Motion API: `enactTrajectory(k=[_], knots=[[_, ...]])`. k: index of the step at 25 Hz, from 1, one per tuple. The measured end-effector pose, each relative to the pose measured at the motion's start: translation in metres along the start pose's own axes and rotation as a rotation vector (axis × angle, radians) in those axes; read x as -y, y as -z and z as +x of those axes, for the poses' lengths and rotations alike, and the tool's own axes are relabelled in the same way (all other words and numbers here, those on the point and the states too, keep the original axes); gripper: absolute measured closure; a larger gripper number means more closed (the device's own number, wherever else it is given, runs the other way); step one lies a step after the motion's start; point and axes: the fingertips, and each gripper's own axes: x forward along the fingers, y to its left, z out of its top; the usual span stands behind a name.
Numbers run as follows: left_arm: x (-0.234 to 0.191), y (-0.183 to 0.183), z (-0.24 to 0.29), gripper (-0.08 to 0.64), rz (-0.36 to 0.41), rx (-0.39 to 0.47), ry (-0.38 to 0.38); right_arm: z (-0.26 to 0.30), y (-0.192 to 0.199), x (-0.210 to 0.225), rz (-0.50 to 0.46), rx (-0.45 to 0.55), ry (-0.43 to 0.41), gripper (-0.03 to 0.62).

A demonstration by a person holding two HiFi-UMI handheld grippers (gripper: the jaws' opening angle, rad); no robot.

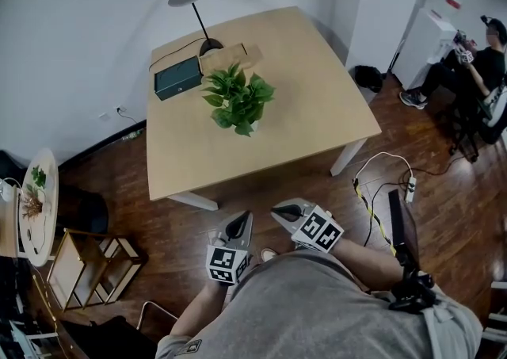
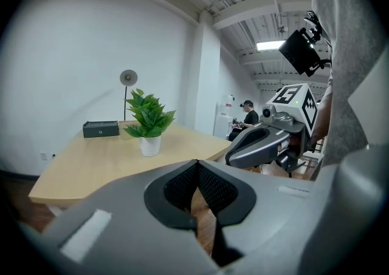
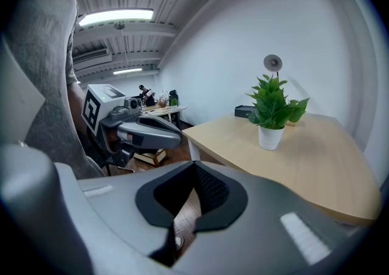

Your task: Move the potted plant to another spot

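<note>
A potted plant (image 1: 237,101) with green leaves in a small white pot (image 2: 150,145) stands near the middle of a light wooden table (image 1: 317,112); the right gripper view shows the same potted plant (image 3: 272,113). Both grippers are held in front of the person, short of the table's near edge, over the wooden floor. My left gripper (image 1: 238,225) is shut and empty. My right gripper (image 1: 285,211) is shut and empty too. In the left gripper view the right gripper (image 2: 258,144) hangs beside the table; in the right gripper view the left gripper (image 3: 141,132) appears at the left.
A dark box (image 1: 177,77) and a cardboard piece (image 1: 230,55) lie at the table's far side by a desk lamp (image 1: 188,2). A wooden shelf (image 1: 87,266) and a round side table (image 1: 38,203) stand at left. Cables and a power strip (image 1: 409,188) lie on the floor right. A seated person (image 1: 467,64) is far right.
</note>
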Motion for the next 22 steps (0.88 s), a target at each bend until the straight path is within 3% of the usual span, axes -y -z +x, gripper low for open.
enactTrajectory(k=[22], knots=[[-0.0012, 0.0087, 0.0033, 0.558, 0.012, 0.001, -0.002, 0.0022, 0.0008, 0.0048, 0.029, 0.004, 0.038, 0.588]])
